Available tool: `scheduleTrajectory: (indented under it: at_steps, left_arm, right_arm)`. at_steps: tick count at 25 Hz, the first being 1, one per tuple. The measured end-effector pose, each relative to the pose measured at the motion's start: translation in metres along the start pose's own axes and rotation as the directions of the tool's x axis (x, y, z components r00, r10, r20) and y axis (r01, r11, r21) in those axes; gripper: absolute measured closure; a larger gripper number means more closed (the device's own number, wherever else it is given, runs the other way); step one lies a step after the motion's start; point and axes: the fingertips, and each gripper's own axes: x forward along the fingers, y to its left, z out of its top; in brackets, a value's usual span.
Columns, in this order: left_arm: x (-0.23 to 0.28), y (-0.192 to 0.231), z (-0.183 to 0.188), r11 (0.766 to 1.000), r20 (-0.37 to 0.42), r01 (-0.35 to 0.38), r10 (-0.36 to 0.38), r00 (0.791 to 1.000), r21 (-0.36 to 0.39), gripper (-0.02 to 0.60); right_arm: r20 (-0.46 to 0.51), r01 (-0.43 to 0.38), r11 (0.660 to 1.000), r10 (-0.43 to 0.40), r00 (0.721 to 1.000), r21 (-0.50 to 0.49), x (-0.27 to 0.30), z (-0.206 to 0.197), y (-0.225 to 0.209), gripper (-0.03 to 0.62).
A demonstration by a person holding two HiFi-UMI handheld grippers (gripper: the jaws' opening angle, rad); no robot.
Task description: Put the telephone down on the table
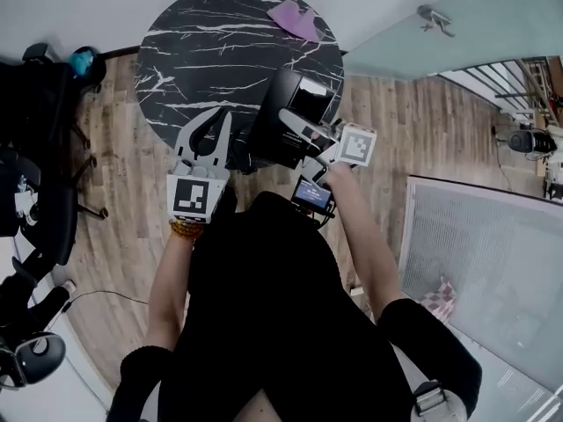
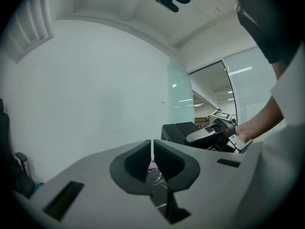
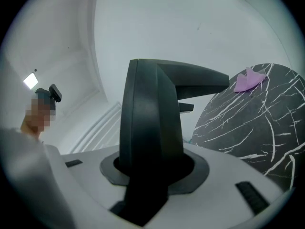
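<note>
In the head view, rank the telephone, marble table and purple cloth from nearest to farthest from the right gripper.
1. telephone, clamped by the right gripper.
2. marble table, its near rim right by the telephone.
3. purple cloth, at the table's far edge.

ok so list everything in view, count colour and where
telephone: one, black, held by the table's near edge
table: one, round, black marble with white veins, ahead of the person
cloth: one, purple, on the table's far side
chairs: black, count unclear, far left
glass door: one, pale green, upper right
panel: one, white, lower right
floor: wood
left gripper: grey, jaws together, empty
right gripper: white, clamped on the telephone
</note>
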Motion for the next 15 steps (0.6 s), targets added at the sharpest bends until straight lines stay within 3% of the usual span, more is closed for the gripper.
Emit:
scheduleTrajectory:
  at_steps: [7,15]
  left_arm:
    - [0.013,0.012,-0.008,0.999,-0.032,0.041,-0.041,0.999,-0.004,0.555]
    - [0.028,0.034,-0.028,0.999,-0.092,-0.01,0.007,0.996,-0.035,0.555]
  right_arm:
    - [0.026,-0.004,1.0,0.004,1.0,-0.004,0.022,0.017,-0.008,0.427]
    - [-0.008,-0.03,0.999,0.031,1.0,0.021,0.038,0.032,-0.04,0.427]
